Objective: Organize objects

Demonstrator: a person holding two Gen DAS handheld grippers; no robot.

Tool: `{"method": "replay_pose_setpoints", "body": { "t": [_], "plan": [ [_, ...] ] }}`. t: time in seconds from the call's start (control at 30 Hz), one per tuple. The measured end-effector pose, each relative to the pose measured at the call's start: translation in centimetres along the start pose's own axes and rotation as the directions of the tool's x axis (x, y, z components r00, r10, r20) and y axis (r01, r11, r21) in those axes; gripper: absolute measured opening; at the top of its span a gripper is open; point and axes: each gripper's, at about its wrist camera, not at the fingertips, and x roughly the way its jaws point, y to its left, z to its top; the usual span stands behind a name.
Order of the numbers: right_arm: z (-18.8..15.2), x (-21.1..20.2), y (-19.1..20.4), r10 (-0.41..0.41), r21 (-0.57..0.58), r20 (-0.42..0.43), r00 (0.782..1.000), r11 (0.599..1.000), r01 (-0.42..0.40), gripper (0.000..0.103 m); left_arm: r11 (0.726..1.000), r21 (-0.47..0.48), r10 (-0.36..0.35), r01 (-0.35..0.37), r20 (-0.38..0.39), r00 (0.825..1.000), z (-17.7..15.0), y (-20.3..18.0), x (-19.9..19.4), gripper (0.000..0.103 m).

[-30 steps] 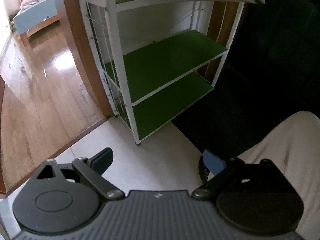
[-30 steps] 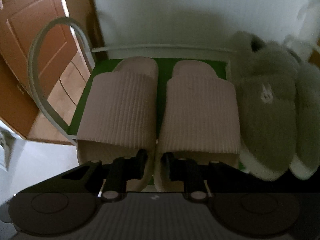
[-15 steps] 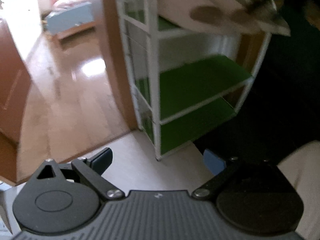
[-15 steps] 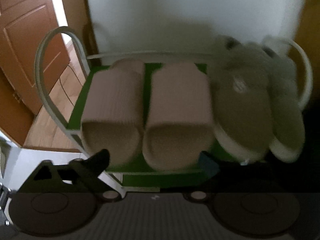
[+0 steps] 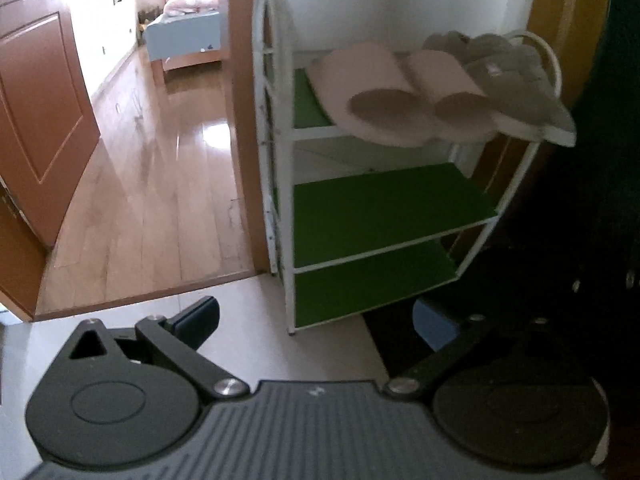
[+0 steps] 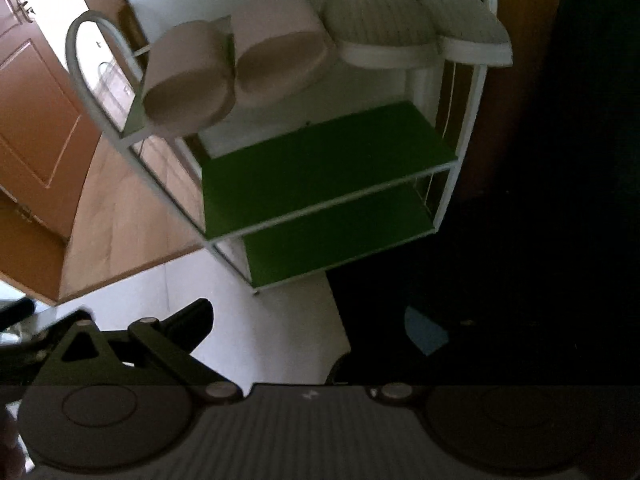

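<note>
A white rack with green shelves stands against the wall; it also shows in the right wrist view. On its top shelf lie a pair of pink slippers and a pair of grey fluffy slippers, heels over the front edge. The two lower shelves hold nothing. My left gripper is open and empty, low over the pale floor in front of the rack. My right gripper is open and empty, also back from the rack.
A wooden floor leads left through a doorway to a bed. A brown door stands open at the left. A dark mat or dark area lies right of the rack.
My right gripper opened off the pink slippers and pulled back and down from the top shelf. My left gripper's view swung so the whole rack shows.
</note>
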Motion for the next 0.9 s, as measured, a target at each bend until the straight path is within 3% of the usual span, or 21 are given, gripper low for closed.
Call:
{"method": "replay_pose_setpoints", "body": {
  "t": [0.27,0.37,0.6,0.9],
  "plan": [
    [-1.3,-7.0,0.5,-0.129,-0.087,0.162,0.978,0.986,0.145,0.103,0.995,0.057,0.083,-0.084,0.021,0.996,1.5,-5.3,-5.0,0.102],
    [-1.3,-8.9,0.3,-0.119,-0.083,0.185,0.976,0.987,0.136,0.103,0.993,0.068,0.097,-0.096,-0.004,0.995,2.2,-6.6,-6.0,0.102],
    [-1.0,-12.2,0.6,-0.098,-0.077,0.251,0.963,0.99,0.121,0.103,0.991,0.086,0.103,-0.105,0.029,0.994,2.9,-8.3,-7.9,0.102],
    [-0.8,-12.8,0.9,-0.102,-0.085,0.255,0.962,0.988,0.127,0.103,0.994,0.065,0.09,-0.092,0.041,0.995,3.3,-8.1,-8.5,0.102]
  ]
}}
